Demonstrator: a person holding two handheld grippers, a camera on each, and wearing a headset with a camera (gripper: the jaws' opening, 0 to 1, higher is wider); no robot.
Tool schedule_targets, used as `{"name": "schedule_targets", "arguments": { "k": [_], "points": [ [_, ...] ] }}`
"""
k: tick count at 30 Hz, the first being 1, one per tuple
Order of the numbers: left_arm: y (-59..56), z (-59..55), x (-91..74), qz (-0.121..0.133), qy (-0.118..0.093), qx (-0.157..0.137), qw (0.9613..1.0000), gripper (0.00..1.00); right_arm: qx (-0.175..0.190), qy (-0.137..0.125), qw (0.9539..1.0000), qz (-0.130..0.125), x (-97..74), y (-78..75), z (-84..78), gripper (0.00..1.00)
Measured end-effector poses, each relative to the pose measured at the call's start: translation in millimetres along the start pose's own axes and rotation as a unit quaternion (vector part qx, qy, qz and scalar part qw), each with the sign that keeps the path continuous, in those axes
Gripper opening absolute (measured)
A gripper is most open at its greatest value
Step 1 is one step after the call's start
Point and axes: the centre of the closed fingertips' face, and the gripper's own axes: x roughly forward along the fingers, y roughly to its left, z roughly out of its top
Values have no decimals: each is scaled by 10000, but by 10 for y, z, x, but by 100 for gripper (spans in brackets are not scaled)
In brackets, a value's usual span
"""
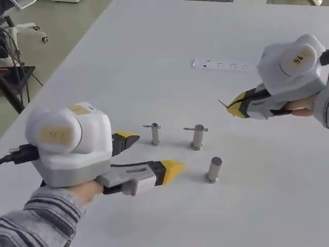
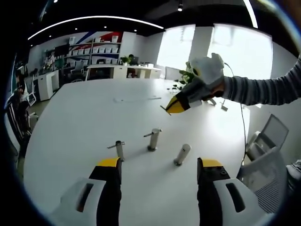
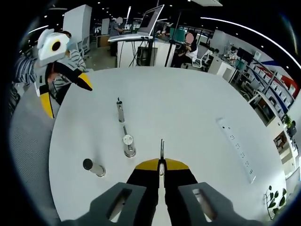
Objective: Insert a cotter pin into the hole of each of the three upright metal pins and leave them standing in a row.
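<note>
Three upright metal pins stand on the white table. The left pin (image 1: 155, 133) and the middle pin (image 1: 197, 136) each carry a cotter pin through the top. The third pin (image 1: 213, 170) stands nearer, with no cotter pin visible in it. My left gripper (image 1: 149, 154) is open just left of the row, its jaws framing the three pins (image 2: 153, 139) with nothing between them. My right gripper (image 1: 230, 107) hovers above and to the right of the row, shut on a thin cotter pin (image 3: 162, 149) that sticks out past its tips. The bare-topped pin (image 3: 94, 167) lies lower left in the right gripper view.
A white power strip (image 1: 221, 65) lies on the table beyond the pins, also seen in the right gripper view (image 3: 235, 148). The table's left edge (image 1: 56, 72) drops to the floor, with chair legs beyond. Desks, monitors and seated people fill the room behind.
</note>
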Motion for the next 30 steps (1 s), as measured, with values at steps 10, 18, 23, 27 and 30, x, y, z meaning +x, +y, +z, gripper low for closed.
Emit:
{"name": "schedule_targets", "arguments": {
  "k": [10, 18, 23, 27, 30],
  "points": [
    [-197, 60, 67, -341, 112, 72, 9993, 52, -789, -220, 9965, 176, -124, 464, 228, 0],
    [-248, 173, 97, -483, -24, -286, 9984, 42, -1370, -310, 9898, 256, -154, 668, 322, 0],
    [-259, 232, 103, -505, -145, -642, 9966, 37, -1857, -307, 9817, 295, -185, 797, 360, 0],
    [-233, 260, 131, -509, -193, -999, 9935, 34, -1894, -383, 9804, 377, -207, 899, 402, 0],
    [-259, 294, 141, -609, -281, -1329, 9889, 30, -1931, -443, 9791, 450, -227, 976, 430, 0]
  ]
}}
